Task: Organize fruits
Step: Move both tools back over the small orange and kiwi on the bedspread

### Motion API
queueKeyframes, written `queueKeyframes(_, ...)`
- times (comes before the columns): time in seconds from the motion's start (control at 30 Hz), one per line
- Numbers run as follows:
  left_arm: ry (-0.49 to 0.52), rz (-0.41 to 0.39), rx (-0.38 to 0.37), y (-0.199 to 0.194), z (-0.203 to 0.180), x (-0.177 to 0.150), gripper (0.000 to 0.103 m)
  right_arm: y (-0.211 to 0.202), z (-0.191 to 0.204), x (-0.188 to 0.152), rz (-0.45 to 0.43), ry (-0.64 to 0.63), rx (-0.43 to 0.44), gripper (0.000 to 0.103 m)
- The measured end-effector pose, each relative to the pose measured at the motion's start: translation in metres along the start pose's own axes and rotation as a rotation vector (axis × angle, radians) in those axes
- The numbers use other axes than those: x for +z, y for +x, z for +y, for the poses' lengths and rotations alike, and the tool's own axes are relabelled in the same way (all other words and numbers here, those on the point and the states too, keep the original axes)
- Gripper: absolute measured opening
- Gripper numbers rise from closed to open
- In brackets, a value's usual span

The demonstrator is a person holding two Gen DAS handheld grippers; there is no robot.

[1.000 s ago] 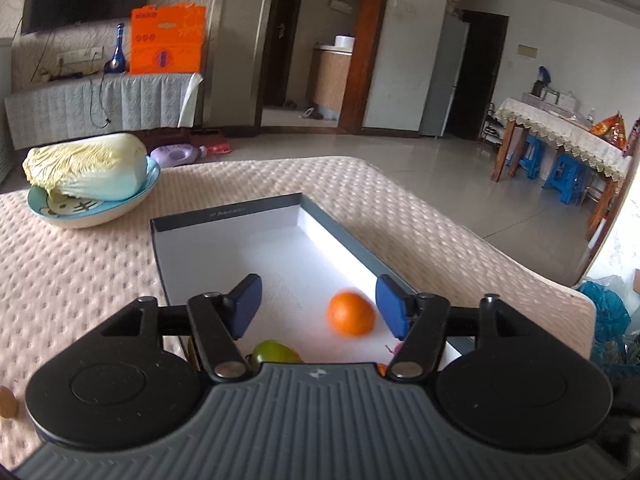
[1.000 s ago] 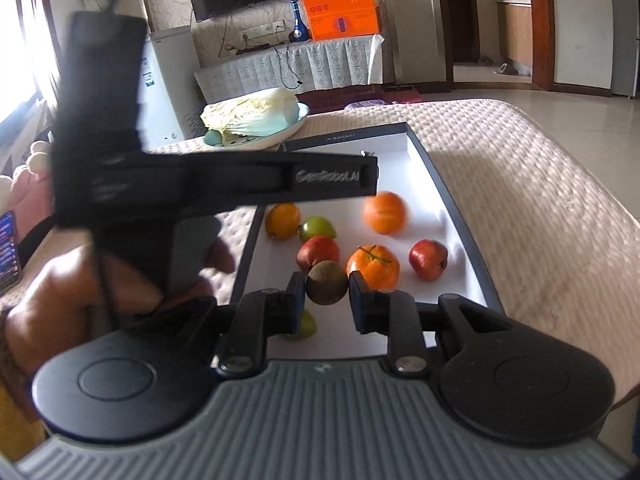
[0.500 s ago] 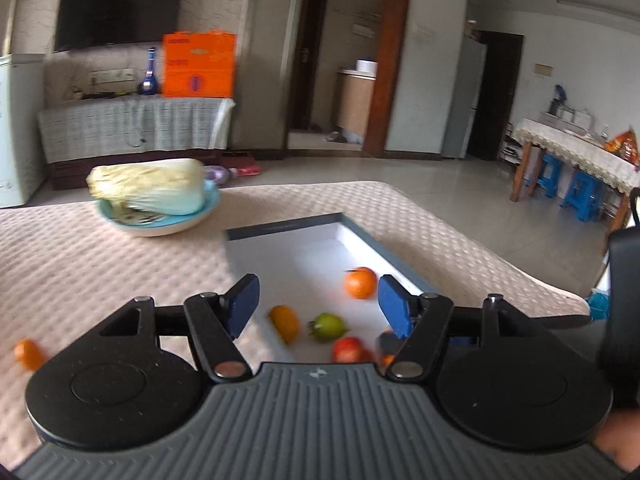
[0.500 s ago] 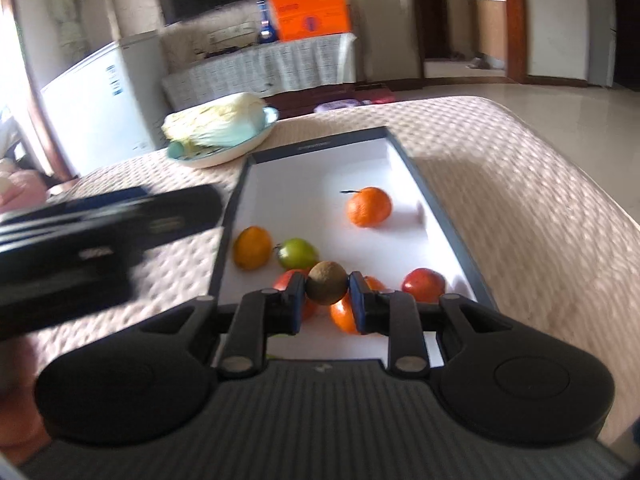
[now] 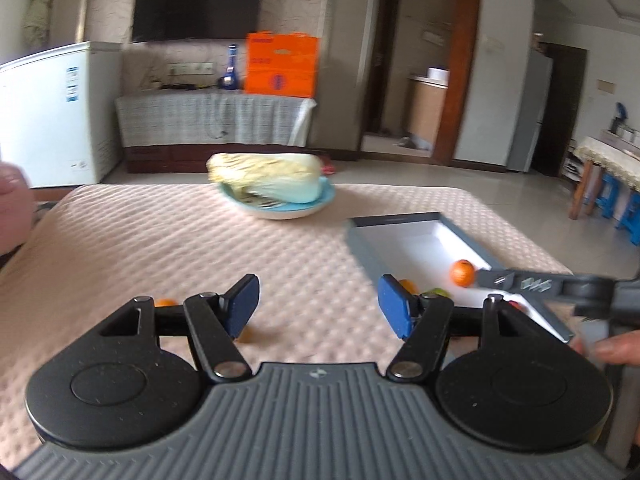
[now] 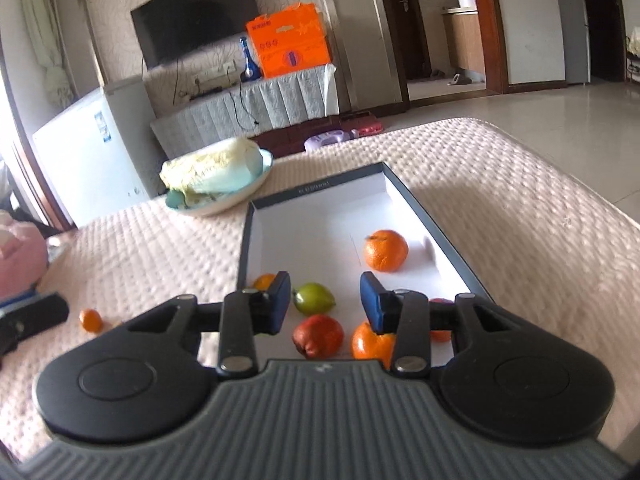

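Observation:
A grey box with a white inside [image 6: 312, 236] lies on the pink quilted table and holds several fruits: an orange [image 6: 385, 250], a green fruit [image 6: 314, 299], a red fruit [image 6: 318, 336] and another orange [image 6: 370, 344]. My right gripper [image 6: 324, 304] is open and empty above the box's near end. My left gripper [image 5: 316, 306] is open and empty over the bare table, left of the box [image 5: 404, 236]. A small orange fruit [image 6: 90, 319] lies on the table left of the box; it shows in the left wrist view [image 5: 165, 302] behind my left finger.
A blue bowl with a cabbage [image 5: 276, 184] stands at the table's far side, also in the right wrist view [image 6: 218, 178]. The right gripper's body [image 5: 560, 286] reaches over the box. A pink soft toy [image 6: 18, 256] sits at the left edge.
My right gripper has opened and the brown fruit it held is gone from between its fingers. My left gripper has swung left, away from the box, over the bare table.

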State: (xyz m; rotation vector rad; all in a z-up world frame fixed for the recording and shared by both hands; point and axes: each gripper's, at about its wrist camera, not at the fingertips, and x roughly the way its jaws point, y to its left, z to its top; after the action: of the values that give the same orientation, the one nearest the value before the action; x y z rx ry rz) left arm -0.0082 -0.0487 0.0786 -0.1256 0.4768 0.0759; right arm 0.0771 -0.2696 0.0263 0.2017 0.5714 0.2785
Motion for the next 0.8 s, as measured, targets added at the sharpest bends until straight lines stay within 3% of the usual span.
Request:
queueKeyframes(0.23, -0.034, 0.004, 0.093, -0.014, 0.039, -0.002, 0.071, -0.010, 0.011, 0.001, -0.054, 0.018, 0.031, 0.041)
queueKeyframes(0.43, -0.080, 0.009, 0.130, -0.013, 0.070, -0.002, 0.071, -0.011, 0.040, -0.005, -0.058, -0.046, 0.103, 0.041)
queueKeyframes(0.8, -0.071, 0.059, 0.166, 0.007, 0.100, -0.010, 0.069, 0.013, 0.122, -0.039, 0.040, -0.282, 0.240, 0.041)
